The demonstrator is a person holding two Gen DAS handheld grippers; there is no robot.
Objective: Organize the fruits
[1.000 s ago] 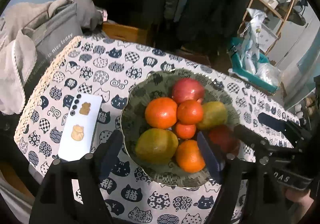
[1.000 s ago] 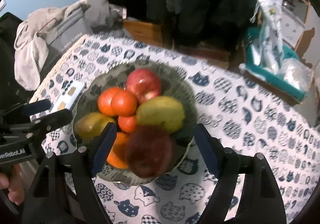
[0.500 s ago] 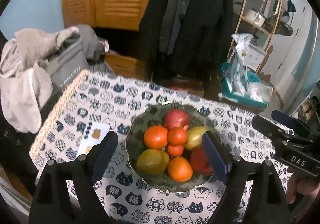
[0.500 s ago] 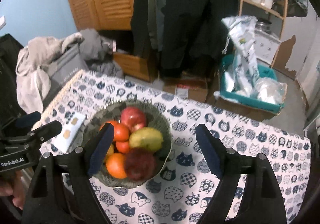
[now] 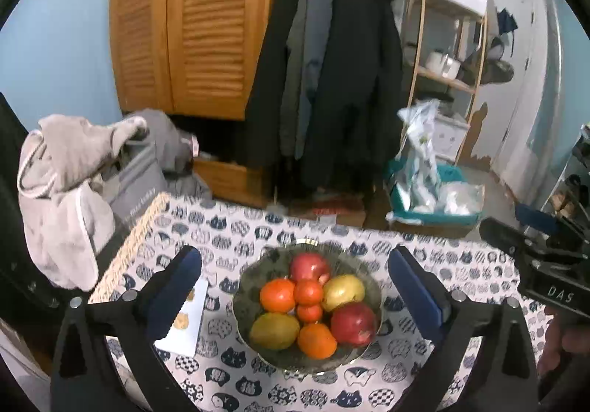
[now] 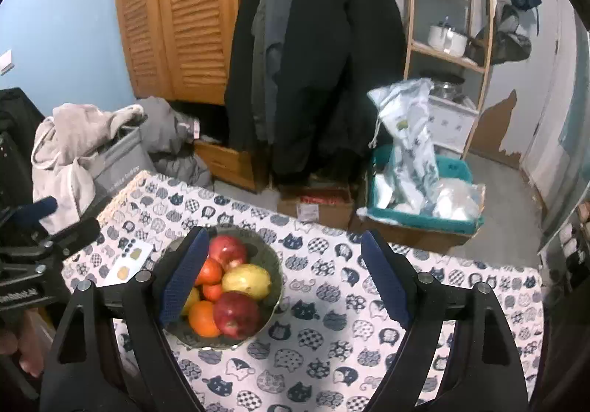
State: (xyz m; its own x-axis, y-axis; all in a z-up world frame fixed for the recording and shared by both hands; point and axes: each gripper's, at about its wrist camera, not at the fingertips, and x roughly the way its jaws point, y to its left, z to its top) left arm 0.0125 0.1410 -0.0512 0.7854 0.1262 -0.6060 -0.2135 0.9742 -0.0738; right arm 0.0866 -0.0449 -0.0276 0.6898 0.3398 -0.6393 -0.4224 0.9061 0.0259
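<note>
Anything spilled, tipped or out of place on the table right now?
Nothing stands out. All the fruit sits piled inside the bowl, which rests flat on the cat-print tablecloth. A white phone lies beside it. No fruit lies loose on the cloth.

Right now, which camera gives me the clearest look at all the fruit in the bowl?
The left wrist view: the bowl sits unobstructed between the open fingers, every fruit visible. In the right wrist view, the right gripper's near finger covers the bowl's left side, hiding some fruit.

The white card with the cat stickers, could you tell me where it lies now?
In the left wrist view, the white card lies flat on the cat-print tablecloth, just left of the fruit bowl.
</note>
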